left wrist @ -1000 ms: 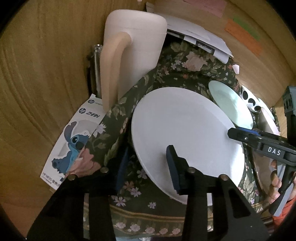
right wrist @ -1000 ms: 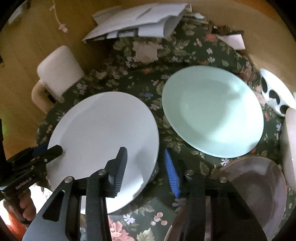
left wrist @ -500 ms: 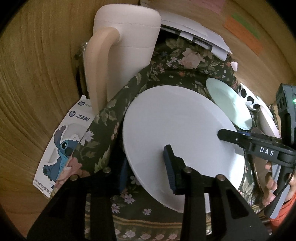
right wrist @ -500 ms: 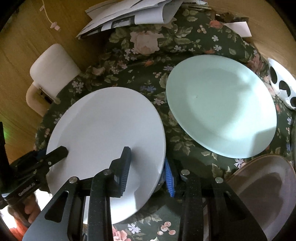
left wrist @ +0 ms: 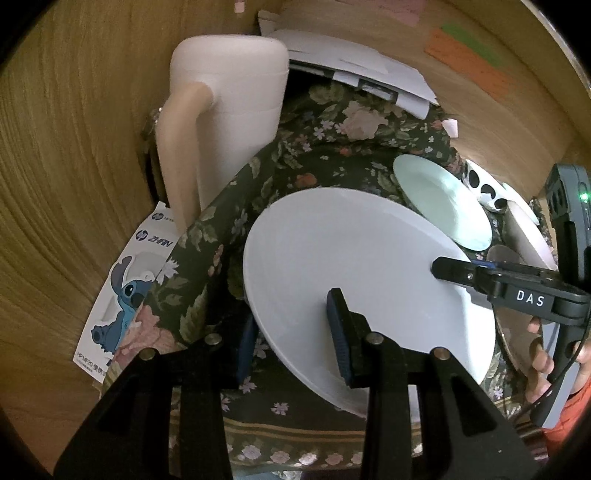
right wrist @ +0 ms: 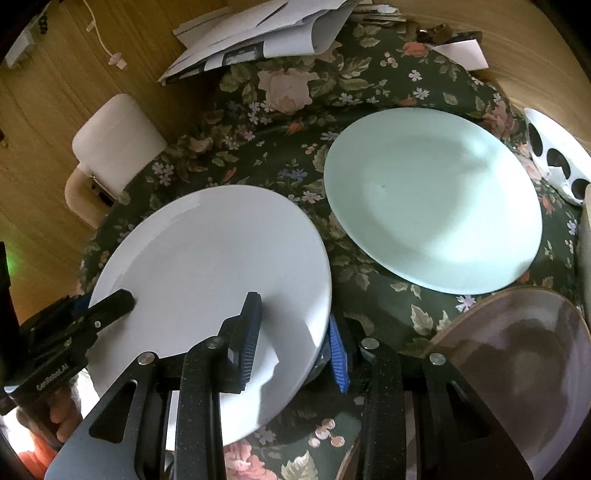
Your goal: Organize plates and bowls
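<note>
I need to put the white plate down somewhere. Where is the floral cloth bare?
Bare cloth lies behind the white plate, between the cream jug, the papers and the mint plate. The near right is crowded: brown plate, spotted dish.

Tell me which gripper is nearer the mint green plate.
Right. The right gripper grips the white plate's edge beside the mint green plate; the left gripper grips its far edge.

A dark floral-patterned cloth point(right wrist: 280, 147) covers the wooden worktop point(left wrist: 74, 147). A cream plastic jug point(left wrist: 236, 110), white folded papers point(right wrist: 258, 33) and a cartoon-printed card point(left wrist: 125, 291) lie around it.
</note>
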Motion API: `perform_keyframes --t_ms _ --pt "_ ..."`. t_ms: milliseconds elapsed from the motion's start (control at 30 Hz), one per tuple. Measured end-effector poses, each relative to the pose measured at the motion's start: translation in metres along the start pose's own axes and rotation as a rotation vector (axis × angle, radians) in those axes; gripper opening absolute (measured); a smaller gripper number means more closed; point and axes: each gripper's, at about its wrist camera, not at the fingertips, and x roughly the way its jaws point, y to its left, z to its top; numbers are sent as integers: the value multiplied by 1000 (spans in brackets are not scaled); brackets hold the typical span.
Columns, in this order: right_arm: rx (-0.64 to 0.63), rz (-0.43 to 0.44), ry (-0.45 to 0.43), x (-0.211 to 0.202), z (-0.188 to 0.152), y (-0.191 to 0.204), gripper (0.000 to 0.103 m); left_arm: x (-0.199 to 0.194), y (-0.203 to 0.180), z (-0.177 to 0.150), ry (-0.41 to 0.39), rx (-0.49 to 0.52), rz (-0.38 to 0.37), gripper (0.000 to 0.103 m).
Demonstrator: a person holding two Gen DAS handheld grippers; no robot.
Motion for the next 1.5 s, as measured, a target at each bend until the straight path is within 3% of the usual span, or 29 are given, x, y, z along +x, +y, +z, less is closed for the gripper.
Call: perform_keyframes --t_ms 600,1033,1500 --pt "-1 -25 -98 -50 -11 -7 31 -25 -34 9 -52 41 -26 36" --pt "26 -48 -176 -96 -26 -35 31 -38 -82 14 -83 101 -82 36" --pt "84 -101 -205 -136 -56 -75 31 -40 -138 1 -62 156 -128 37"
